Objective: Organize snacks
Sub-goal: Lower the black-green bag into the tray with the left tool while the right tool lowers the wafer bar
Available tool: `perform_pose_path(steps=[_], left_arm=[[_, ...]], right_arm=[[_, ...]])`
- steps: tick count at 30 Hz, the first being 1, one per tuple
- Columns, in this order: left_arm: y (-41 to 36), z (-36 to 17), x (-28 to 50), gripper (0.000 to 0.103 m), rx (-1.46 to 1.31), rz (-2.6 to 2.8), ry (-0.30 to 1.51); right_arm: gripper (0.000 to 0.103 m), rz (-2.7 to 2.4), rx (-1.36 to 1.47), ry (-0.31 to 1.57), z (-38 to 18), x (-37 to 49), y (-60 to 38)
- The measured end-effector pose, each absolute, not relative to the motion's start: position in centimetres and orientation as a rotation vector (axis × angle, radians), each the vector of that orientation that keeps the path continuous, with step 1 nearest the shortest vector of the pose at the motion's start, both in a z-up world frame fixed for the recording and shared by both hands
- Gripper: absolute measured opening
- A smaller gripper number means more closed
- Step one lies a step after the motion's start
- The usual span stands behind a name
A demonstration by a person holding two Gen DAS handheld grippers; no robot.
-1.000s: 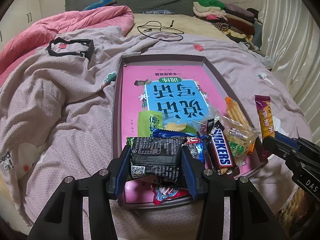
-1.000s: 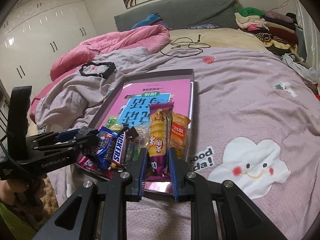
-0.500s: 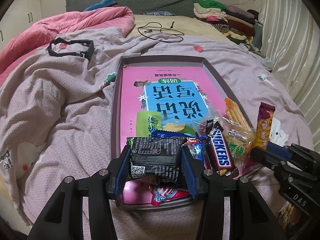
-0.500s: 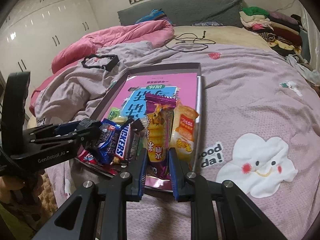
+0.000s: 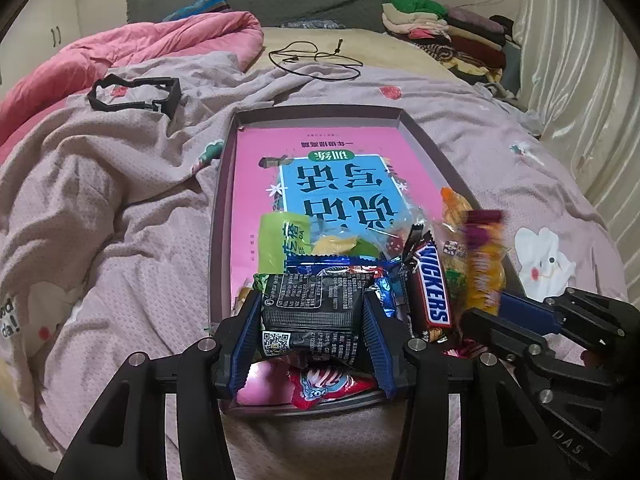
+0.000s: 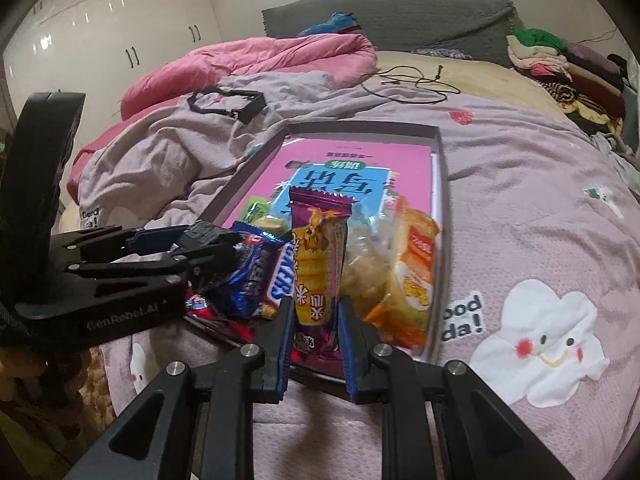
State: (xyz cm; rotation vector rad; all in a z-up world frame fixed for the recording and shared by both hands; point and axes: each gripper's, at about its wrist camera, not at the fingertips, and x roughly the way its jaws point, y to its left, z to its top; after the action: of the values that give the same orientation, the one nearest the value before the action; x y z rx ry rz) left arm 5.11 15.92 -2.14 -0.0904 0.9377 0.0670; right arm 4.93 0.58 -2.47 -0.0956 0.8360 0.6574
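A grey tray (image 5: 224, 184) with a pink book in it lies on the bed; it also shows in the right wrist view (image 6: 438, 184). Snacks are piled at its near end, among them a Snickers bar (image 5: 432, 292). My left gripper (image 5: 312, 320) is shut on a black snack packet (image 5: 312, 300) above the pile. My right gripper (image 6: 314, 320) is shut on a purple and yellow snack bar (image 6: 318, 256) and holds it over the tray's near right part; the bar (image 5: 482, 264) looks blurred in the left wrist view. An orange packet (image 6: 416, 268) lies beside it.
The tray sits on a rumpled lilac blanket (image 5: 120, 220). A black frame (image 5: 136, 94) lies at the far left, a black cable (image 5: 316, 58) beyond the tray. A pink duvet (image 6: 248, 60) and folded clothes (image 6: 560, 64) lie at the back.
My right gripper has carried the purple and yellow bar left, from beside the tray to over the snack pile. My left gripper has stayed put with the black packet.
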Motion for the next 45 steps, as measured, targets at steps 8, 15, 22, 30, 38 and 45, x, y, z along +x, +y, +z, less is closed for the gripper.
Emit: perform_pose_path(steps=[8,15,22,30,38,45], left_arm=[[15.8,-2.4,5.2,0.051,-0.095,0.062,0.939],[15.6,-2.8,5.3,0.051,-0.097,0.057,0.940],[15.6,-2.8,5.3,0.051,-0.096,0.056,0.939],[15.5,-2.9,5.4,0.051,-0.102,0.059,0.932],[15.6,-2.9,5.4,0.051,-0.106,0.060,0.929],[15.7,-3.0,5.4,0.051,-0.110,0.061,0.928]], right_arm=[[0.021,0.681,-0.102,0.843,-2.8,5.1,2.1],[0.021,0.675,-0.102,0.849,-3.3,5.3,2.2],[0.021,0.671,-0.101,0.856,-3.7,5.6,2.1],[0.021,0.664,-0.098,0.852,-4.0,5.7,2.0],[0.021,0.654,-0.099,0.845,-4.1,5.9,2.1],[0.021,0.658,-0.097,0.849,-4.2,5.8,2.0]])
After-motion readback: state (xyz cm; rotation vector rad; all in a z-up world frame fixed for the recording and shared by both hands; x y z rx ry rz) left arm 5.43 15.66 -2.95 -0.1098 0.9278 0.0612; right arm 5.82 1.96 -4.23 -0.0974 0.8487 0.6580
